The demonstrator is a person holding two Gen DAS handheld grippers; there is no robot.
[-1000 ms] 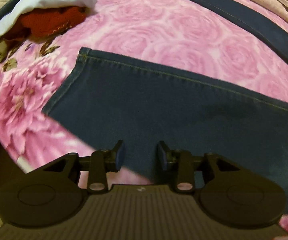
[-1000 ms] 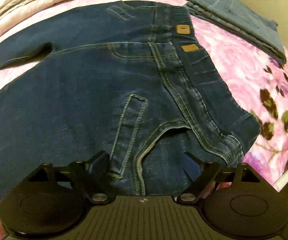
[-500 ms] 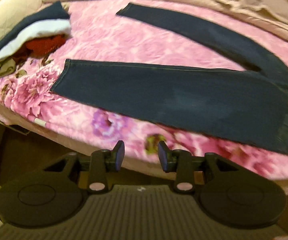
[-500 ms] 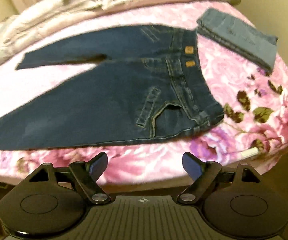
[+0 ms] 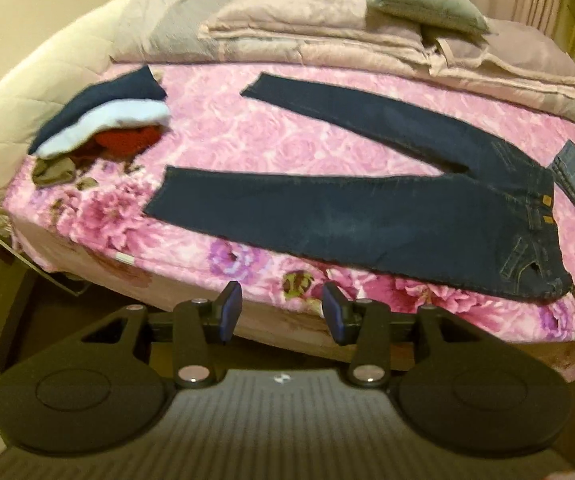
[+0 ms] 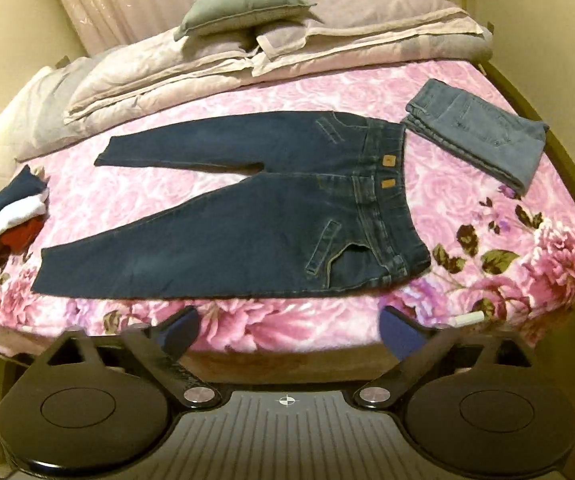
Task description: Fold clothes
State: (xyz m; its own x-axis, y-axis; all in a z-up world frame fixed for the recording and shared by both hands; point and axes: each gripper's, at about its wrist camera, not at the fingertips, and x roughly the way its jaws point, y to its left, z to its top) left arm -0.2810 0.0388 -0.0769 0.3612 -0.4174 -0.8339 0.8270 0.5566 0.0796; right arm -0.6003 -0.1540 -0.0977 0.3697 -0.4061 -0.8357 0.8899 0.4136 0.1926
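Both hand-held grippers, left point(image 5: 282, 312) and right point(image 6: 289, 330), just opened (nothing between), above dark jeans point(image 6: 223, 236).

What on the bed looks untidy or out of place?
The pile of clothes at the left edge is a loose heap. The dark jeans lie flat with legs spread, unfolded, while the lighter jeans are folded.

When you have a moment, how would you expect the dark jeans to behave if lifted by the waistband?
The dark jeans lie flat and limp, so they would probably drape. Both long legs are spread apart, so they would likely dangle separately. Denim looks fairly thick, probably heavyish, not slippery.
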